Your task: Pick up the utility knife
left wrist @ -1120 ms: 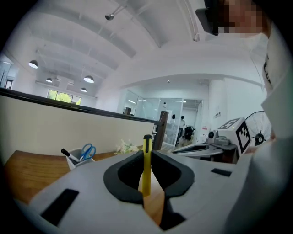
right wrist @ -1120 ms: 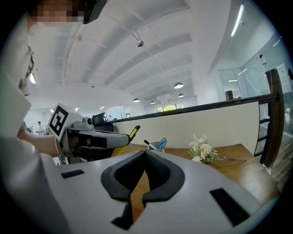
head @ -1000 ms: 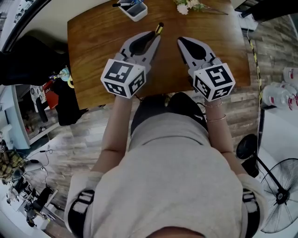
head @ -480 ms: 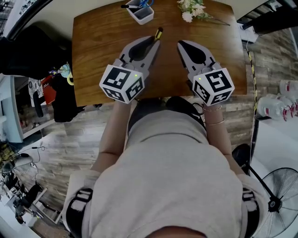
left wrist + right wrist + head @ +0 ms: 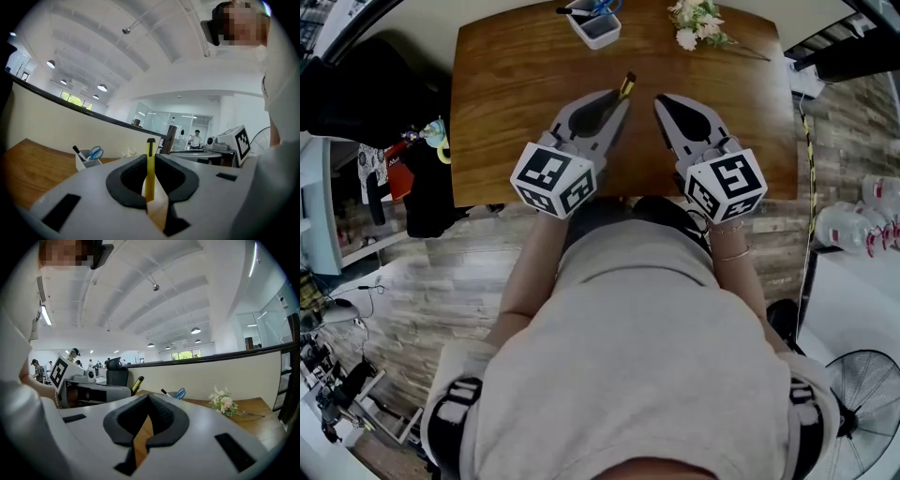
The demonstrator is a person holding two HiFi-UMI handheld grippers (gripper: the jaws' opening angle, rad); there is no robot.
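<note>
In the head view, the person held both grippers over the near part of a wooden table (image 5: 497, 112), side by side and pointing away from the body. The left gripper (image 5: 617, 98) had the knife (image 5: 626, 85) in its tips, the yellow and black end sticking out past them above the table. The right gripper (image 5: 660, 100) was just beside it, tips drawn together. A white bin (image 5: 598, 26) with scissors and a sprig of flowers (image 5: 697, 21) sat at the far edge. In the left gripper view, the jaws were nearly closed and clamped on the yellow knife, which stood upright between the dark pads with its black tip above them. The bin showed beyond to the left. In the right gripper view, the jaws met at their tips with nothing between them, only the wood showing through the gap lower down. The knife's end poked up from the left gripper at the left, clear of the table.
</note>
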